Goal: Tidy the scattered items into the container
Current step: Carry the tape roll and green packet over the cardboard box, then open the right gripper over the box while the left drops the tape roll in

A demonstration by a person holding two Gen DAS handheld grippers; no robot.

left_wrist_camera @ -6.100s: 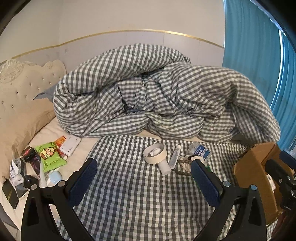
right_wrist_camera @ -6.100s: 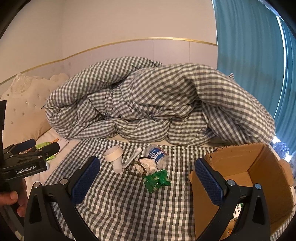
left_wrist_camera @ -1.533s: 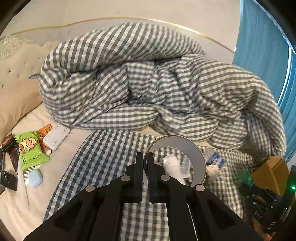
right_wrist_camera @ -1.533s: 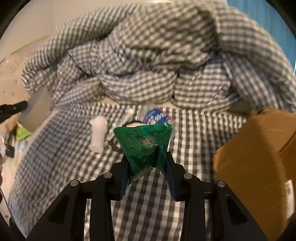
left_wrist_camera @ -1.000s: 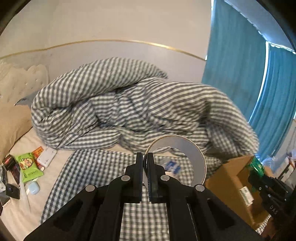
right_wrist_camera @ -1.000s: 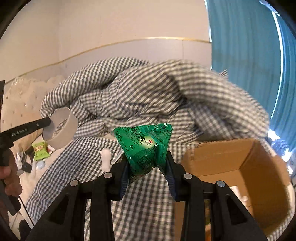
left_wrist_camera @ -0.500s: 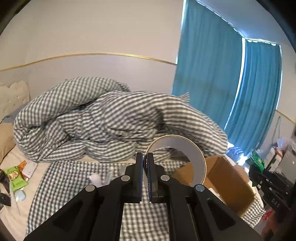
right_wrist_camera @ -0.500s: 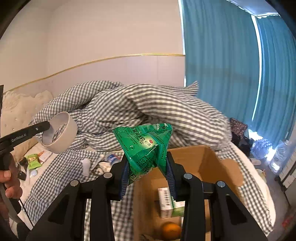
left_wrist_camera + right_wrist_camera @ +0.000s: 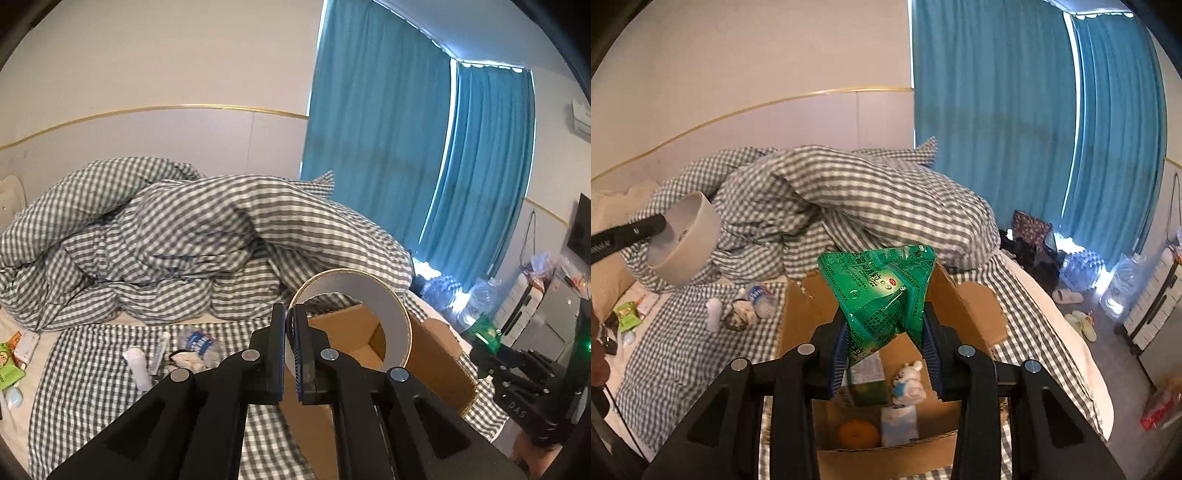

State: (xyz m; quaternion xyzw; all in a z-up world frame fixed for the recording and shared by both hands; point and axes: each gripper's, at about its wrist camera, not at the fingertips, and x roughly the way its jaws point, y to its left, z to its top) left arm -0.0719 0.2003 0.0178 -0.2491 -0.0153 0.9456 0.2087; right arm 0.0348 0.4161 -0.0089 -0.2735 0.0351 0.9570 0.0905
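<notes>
My left gripper is shut on the rim of a roll of beige tape, held up in front of the open cardboard box. In the right wrist view the tape roll hangs at the left, above the bed. My right gripper is shut on a green foil packet, which it holds over the cardboard box. Inside the box lie a green carton, a small white figure, a tissue pack and an orange.
On the checked sheet left of the box lie a white bottle, a tube, a crushed water bottle and a tangle of string. A rumpled checked duvet fills the back. Green snack packs lie at the far left.
Both grippers have swung to the right, away from the scattered items and towards the box. The green packet now hangs over the box's opening; the tape roll has come close to the box.
</notes>
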